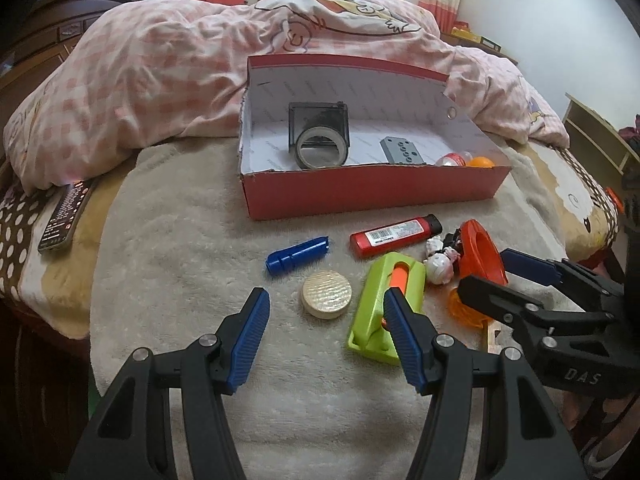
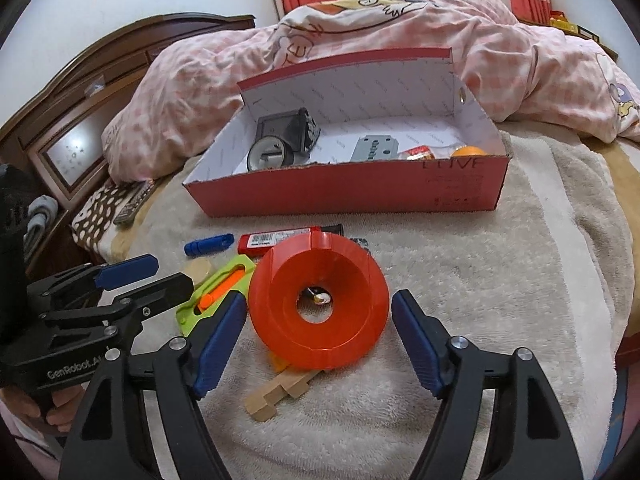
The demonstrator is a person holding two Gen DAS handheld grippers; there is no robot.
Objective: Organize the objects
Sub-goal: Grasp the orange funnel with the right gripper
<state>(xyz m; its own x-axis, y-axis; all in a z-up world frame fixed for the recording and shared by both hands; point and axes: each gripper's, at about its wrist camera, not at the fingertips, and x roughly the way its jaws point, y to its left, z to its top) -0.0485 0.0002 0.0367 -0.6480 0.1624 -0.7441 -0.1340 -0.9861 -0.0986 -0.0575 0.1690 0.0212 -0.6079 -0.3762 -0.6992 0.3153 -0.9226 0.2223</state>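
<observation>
On a beige terry towel (image 2: 460,272) spread over a bed, the left gripper (image 1: 324,320) gapes empty above a ribbed, pale-gold round disc (image 1: 327,294) and a lime-green plastic block (image 1: 386,304). The right gripper (image 2: 318,336) stands wide, its ridged blue pads clear of a glossy orange plastic funnel (image 2: 320,304). Beyond, a red cardboard box (image 2: 348,196) holds a tape roll (image 1: 322,151).
</observation>
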